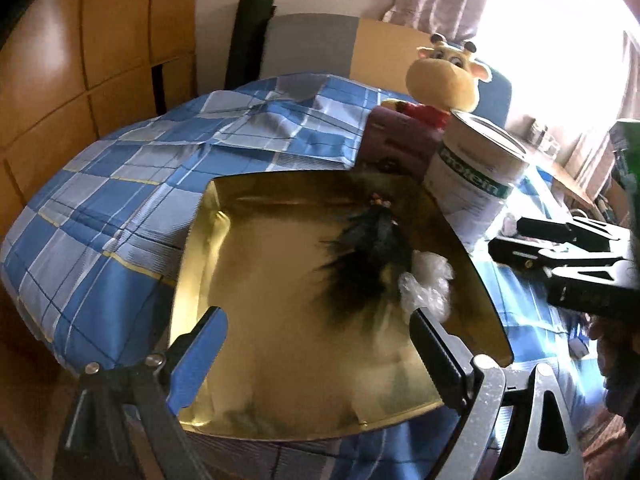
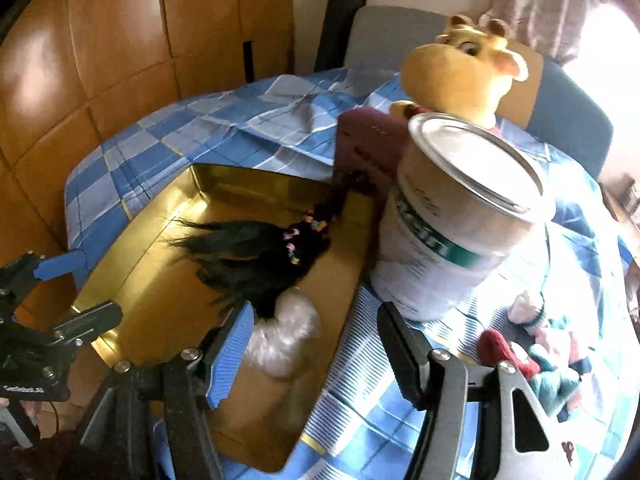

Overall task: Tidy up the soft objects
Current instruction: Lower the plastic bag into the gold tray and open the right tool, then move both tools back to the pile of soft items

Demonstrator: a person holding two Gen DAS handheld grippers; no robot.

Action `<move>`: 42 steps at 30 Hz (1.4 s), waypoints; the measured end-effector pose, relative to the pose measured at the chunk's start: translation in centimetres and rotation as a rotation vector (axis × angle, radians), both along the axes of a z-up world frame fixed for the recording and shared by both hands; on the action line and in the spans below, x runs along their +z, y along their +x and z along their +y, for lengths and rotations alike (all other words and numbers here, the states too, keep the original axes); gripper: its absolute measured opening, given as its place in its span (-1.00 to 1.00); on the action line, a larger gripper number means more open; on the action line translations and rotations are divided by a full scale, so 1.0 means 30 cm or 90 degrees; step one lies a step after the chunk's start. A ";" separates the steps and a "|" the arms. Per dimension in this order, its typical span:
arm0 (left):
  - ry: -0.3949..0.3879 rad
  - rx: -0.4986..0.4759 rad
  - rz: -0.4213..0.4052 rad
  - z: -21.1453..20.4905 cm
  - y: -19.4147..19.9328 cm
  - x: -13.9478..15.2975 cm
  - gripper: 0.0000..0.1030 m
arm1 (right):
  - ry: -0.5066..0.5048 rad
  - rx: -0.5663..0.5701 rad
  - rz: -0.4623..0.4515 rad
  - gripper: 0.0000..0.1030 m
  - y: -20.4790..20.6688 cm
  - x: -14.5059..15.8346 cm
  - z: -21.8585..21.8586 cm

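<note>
My tray (image 1: 248, 276) at the centre of the frame is glossy gold, mirror-smooth. In it lie a matt black tuft of hair (image 2: 256, 256) and a crinkly clear plastic bag (image 2: 286, 334). Around it the checked cloth (image 1: 120, 184) is woven and creased. The tin (image 2: 460, 232) on the right has a shiny metal lid and a paper label. The giraffe (image 1: 444, 76) is soft plush. The cupboard (image 1: 72, 52) in the upper left is polished wood.
</note>
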State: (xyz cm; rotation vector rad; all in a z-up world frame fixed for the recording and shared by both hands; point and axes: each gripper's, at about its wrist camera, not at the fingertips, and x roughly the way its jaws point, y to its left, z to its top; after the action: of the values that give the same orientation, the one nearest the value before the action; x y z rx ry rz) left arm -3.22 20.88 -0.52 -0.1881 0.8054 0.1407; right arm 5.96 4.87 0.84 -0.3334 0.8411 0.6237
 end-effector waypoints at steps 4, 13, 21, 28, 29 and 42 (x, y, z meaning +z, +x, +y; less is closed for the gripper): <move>0.007 -0.024 0.005 -0.046 0.001 0.001 0.80 | 0.020 -0.025 -0.008 0.26 -0.005 0.011 -0.070; 0.026 -0.072 0.010 -0.145 0.005 0.005 0.80 | 0.041 -0.125 -0.007 0.27 0.021 0.008 -0.312; 0.034 -0.141 0.004 -0.253 0.023 0.032 0.80 | 0.053 -0.327 -0.028 0.27 0.091 -0.018 -0.691; 0.045 -0.227 0.005 -0.402 0.073 0.052 0.75 | 0.190 -0.613 0.036 0.27 0.119 -0.112 -1.112; 0.045 -0.239 0.010 -0.429 0.085 0.050 0.68 | 0.221 -0.636 0.036 0.27 0.112 -0.112 -1.148; 0.080 -0.367 0.053 -0.735 0.275 -0.013 0.14 | 0.294 -0.657 0.081 0.27 0.098 -0.132 -1.206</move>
State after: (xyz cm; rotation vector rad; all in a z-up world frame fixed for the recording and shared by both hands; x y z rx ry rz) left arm 5.04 -1.16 -0.90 0.1728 0.9009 -0.3468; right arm 8.89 -31.30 -3.13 0.5562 0.8373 -0.1467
